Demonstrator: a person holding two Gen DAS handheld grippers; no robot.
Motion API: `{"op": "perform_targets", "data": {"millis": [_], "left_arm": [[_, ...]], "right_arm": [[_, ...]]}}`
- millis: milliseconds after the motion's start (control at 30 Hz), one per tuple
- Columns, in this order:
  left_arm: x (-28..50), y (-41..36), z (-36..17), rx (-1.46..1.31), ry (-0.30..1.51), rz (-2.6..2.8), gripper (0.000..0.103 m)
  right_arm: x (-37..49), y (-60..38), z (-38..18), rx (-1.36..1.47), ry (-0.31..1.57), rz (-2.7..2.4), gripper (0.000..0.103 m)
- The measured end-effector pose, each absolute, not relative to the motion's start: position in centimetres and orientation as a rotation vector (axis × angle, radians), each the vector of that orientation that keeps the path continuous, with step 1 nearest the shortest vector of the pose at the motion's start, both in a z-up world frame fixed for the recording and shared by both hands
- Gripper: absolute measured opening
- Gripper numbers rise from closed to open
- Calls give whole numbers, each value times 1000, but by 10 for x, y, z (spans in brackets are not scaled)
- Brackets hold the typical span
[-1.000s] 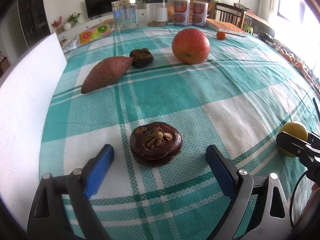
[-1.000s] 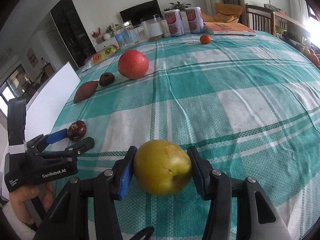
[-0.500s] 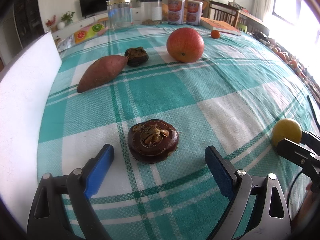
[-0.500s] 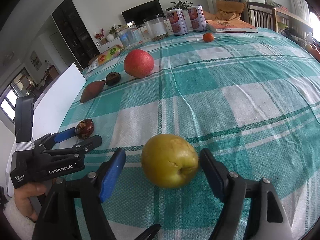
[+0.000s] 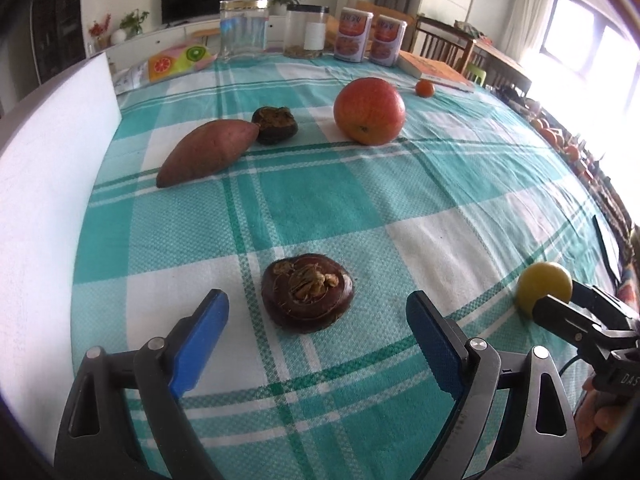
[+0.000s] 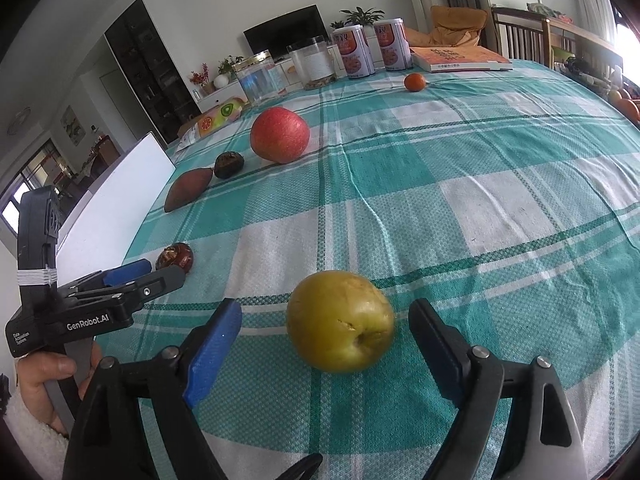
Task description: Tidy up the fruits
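A dark brown mangosteen (image 5: 307,293) lies on the teal plaid tablecloth (image 5: 360,208) just ahead of my open left gripper (image 5: 318,320), between its blue pads, untouched. A yellow-green apple (image 6: 340,322) rests on the cloth between the open fingers of my right gripper (image 6: 326,332), free of both pads. It also shows in the left wrist view (image 5: 543,287). Farther back lie a sweet potato (image 5: 206,151), a second dark fruit (image 5: 275,125), a large red apple (image 5: 369,111) and a small orange (image 5: 424,88).
A white board (image 5: 44,184) stands along the table's left edge. Two clear jars (image 5: 244,26), two tins (image 5: 354,34) and a book (image 5: 436,70) line the far edge. More oranges (image 5: 554,136) sit off the right side.
My right gripper has opened and let go of the yellow-green apple, which now sits on the cloth. My left gripper has drawn back slightly from the mangosteen, still open.
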State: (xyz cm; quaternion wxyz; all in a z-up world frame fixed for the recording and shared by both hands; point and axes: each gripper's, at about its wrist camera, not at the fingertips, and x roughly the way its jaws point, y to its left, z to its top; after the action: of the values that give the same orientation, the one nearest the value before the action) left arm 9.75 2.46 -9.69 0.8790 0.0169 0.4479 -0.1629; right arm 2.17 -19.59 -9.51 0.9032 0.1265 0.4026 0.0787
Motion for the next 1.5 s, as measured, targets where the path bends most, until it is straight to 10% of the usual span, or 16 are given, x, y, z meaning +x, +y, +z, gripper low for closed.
{"op": "perform_targets", "data": {"millis": [167,233,333,967,1500], "left_arm": [[96,11,-101,135,917,-314,87],[96,11,-102,148,925,-301,63],[95,14,-101,140,922,-297,50],[-33,183,35,-396,823,-336,49],[-39,312,-35,-262,896,359,64]], "right_arm": [[20,-198,-94,261,830,144,85],[20,-198,-95,258,840,141,84],[21,-196,-97,251,860,148,55],[15,-38,-24,327,878,717,52],[-4,208,-33,-295,892,953,53]]}}
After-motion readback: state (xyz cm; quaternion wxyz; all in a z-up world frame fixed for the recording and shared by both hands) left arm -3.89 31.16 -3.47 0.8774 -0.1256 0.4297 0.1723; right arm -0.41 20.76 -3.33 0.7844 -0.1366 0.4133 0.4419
